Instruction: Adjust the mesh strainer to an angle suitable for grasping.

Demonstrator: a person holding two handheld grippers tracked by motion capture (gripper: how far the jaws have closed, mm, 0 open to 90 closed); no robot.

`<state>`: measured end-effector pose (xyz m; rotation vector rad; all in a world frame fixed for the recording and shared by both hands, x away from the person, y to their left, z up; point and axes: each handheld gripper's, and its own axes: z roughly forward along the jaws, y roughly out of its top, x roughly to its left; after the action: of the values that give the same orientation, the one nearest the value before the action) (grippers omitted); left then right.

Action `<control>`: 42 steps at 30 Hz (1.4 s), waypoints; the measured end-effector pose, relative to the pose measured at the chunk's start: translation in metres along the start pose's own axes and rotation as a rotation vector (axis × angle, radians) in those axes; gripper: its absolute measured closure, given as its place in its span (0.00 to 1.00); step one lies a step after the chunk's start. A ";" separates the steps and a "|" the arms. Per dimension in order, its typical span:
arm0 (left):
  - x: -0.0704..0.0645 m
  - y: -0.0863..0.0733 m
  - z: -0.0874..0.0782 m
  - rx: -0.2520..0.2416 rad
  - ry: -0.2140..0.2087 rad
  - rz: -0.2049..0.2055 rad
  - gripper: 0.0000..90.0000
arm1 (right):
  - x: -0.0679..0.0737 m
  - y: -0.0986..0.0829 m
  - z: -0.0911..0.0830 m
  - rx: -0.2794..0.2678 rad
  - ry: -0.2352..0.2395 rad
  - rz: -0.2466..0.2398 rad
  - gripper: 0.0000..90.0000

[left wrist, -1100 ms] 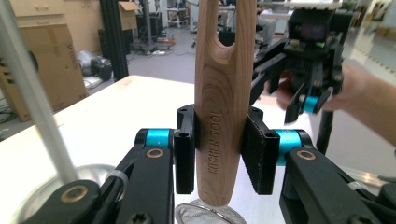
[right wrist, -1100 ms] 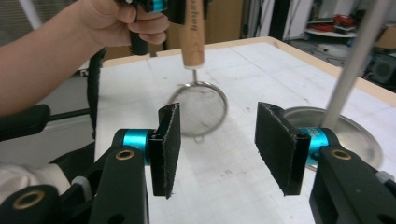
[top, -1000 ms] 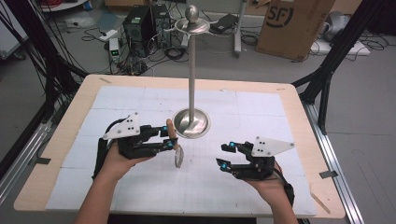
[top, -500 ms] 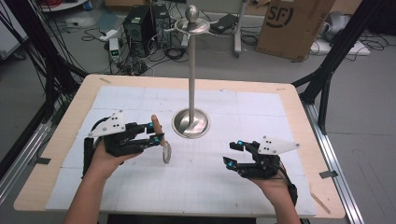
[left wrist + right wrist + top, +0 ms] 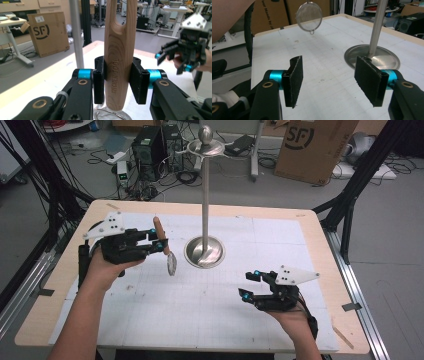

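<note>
Claw on the left [image 5: 117,86] grips the wooden strainer handle [image 5: 119,50] left of the steel stand [image 5: 204,251]; right claw [image 5: 334,82] gapes empty. Swinging mesh [image 5: 309,17] (dangling low) might clip that stand's pole.

Metal stand [image 5: 204,251] sits mid-table: round base on the mat, tall pole straight up w/ hook ring at top, the one fixed obstacle. Strainer [image 5: 171,264] hangs from left gripper [image 5: 161,241] just left of the base, off the mat. Right gripper [image 5: 251,285] near front-right, jaws apart; open mat [image 5: 200,315] betw. it, the base & the strainer.
</note>
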<state>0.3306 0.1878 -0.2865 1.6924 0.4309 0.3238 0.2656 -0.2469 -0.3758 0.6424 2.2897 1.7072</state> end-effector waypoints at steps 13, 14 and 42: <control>0.034 0.032 0.009 0.034 0.025 -0.011 0.76 | 0.000 0.000 0.002 0.007 0.012 0.003 0.42; 0.035 0.034 0.010 0.046 0.031 -0.009 0.76 | 0.000 0.000 0.002 0.009 0.016 0.004 0.41; 0.055 0.105 0.031 0.072 0.144 0.043 0.76 | 0.000 0.000 0.004 0.007 0.051 0.014 0.38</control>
<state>0.4041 0.1721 -0.1894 1.7569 0.5182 0.4679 0.2676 -0.2434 -0.3774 0.6245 2.3326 1.7421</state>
